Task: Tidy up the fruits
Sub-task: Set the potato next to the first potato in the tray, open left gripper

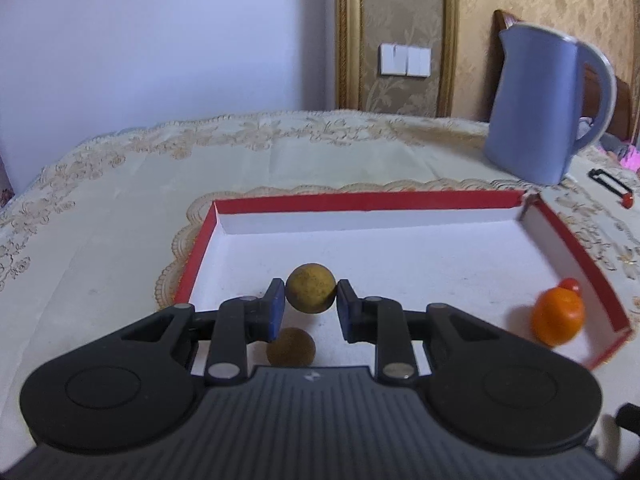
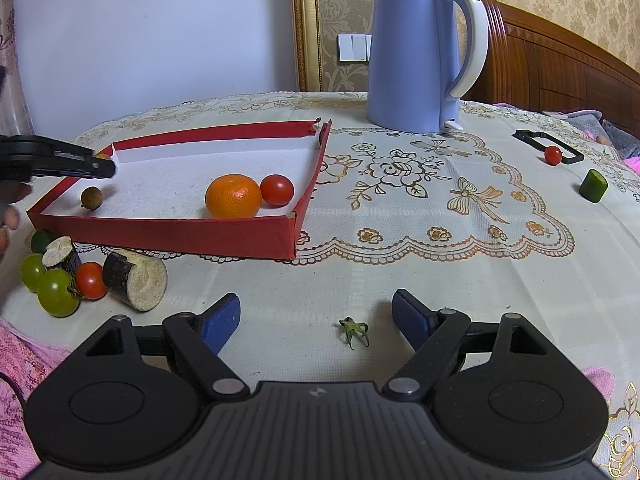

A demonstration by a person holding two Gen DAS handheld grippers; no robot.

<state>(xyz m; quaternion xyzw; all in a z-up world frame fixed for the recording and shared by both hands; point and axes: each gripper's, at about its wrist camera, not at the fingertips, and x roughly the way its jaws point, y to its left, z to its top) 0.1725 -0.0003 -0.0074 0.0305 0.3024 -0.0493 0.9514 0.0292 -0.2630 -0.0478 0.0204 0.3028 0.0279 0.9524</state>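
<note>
My left gripper [image 1: 311,300] is shut on a round brown longan [image 1: 311,289] and holds it above the white floor of a red-walled tray [image 1: 360,200]. A second longan [image 1: 291,347] lies on the tray floor below it, also in the right wrist view [image 2: 91,197]. A tangerine [image 2: 233,196] and a cherry tomato [image 2: 277,189] lie in the tray's near right corner. My right gripper [image 2: 316,316] is open and empty above the tablecloth, in front of the tray. The left gripper's tip [image 2: 100,168] shows over the tray's left side.
Green grapes [image 2: 58,292], a cherry tomato [image 2: 91,281] and two cut sugarcane pieces [image 2: 135,280] lie left of the tray's front. A blue kettle [image 2: 420,52] stands behind. A tomato [image 2: 553,155], a black clip [image 2: 532,136] and a green piece [image 2: 594,186] lie far right. A green stem [image 2: 354,330] lies between my right fingers.
</note>
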